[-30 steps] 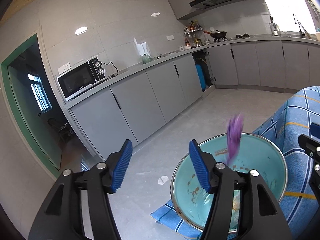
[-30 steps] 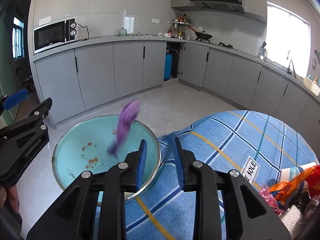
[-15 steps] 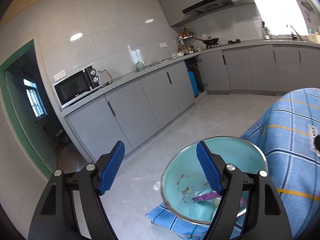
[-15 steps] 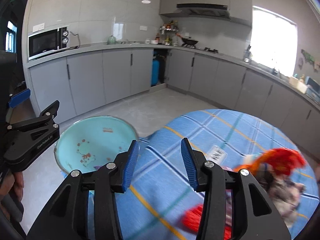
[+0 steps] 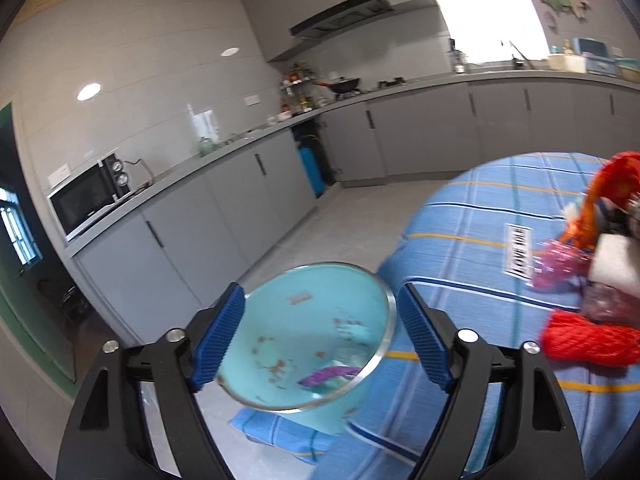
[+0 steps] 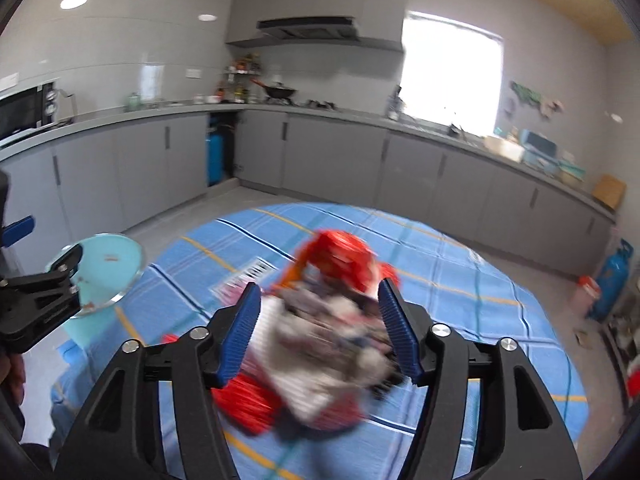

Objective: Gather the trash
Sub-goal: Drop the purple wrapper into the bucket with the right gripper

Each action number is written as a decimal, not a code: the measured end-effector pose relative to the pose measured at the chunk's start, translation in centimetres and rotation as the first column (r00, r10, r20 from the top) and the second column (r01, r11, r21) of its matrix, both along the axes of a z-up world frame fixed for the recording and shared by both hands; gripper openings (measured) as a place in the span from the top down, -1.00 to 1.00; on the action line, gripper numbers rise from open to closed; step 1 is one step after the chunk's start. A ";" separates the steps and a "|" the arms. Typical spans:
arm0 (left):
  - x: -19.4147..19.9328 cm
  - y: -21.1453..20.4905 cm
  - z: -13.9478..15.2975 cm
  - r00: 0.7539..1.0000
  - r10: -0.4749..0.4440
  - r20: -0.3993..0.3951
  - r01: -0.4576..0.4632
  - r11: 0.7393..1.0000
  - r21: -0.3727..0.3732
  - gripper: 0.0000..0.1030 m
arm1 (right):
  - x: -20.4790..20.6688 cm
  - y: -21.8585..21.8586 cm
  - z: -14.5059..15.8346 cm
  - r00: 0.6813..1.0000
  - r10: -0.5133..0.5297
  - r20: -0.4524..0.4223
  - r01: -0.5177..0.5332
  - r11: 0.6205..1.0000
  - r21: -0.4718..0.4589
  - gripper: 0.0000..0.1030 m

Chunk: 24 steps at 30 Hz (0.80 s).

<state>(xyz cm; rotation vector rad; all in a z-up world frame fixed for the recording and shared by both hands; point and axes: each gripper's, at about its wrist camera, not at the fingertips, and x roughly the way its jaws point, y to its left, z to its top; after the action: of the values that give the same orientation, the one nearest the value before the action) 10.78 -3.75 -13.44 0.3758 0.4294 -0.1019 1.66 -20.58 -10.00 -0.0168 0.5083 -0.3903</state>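
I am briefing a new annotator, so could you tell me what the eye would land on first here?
The bright heap of red and orange wrappers and netting in the middle of the blue striped tablecloth stands out, framed by the open right gripper. Next comes the round turquoise enamel basin at the table's left edge, a purple wrapper lying inside it.

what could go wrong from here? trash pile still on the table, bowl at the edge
1. The bowl sits at the table's corner, partly past the tablecloth edge; a nudge from the left gripper might tip it to the floor.
2. The trash pile is loose and mixed; the right gripper, whose fingers have just been opening, may catch several pieces or scatter them.
3. The red net could snag and drag neighbouring trash.
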 end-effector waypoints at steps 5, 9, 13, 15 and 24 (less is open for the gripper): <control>-1.6 -2.3 -0.4 0.999 -0.049 0.005 0.049 0.999 0.023 -0.59 | -0.4 -1.6 -1.2 1.000 -0.018 -0.004 0.018 1.000 0.020 -0.46; -2.2 -3.1 -0.4 0.998 -0.067 0.013 0.067 0.997 0.037 -0.60 | 0.0 -2.2 -2.1 1.000 -0.003 -0.013 0.004 0.999 0.045 -0.45; -2.3 -3.3 -0.1 0.998 -0.066 0.016 0.066 0.997 0.033 -0.61 | 0.2 -2.8 -2.7 1.000 0.016 -0.027 -0.014 0.997 0.081 -0.21; -2.4 -3.5 -0.1 0.998 -0.068 0.014 0.067 0.997 0.032 -0.62 | 0.4 -2.8 -2.8 0.999 0.035 -0.039 -0.031 0.995 0.099 0.20; -2.6 -3.2 0.6 0.997 -0.078 0.024 0.078 0.997 0.021 -0.61 | -0.8 -0.3 -1.5 0.993 0.117 -0.011 -0.116 0.990 0.076 0.89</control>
<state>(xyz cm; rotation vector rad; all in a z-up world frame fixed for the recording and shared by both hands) 8.15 -6.90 -12.87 0.4130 0.3914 -0.1686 0.89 -20.91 -11.54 0.0232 0.5347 -0.2562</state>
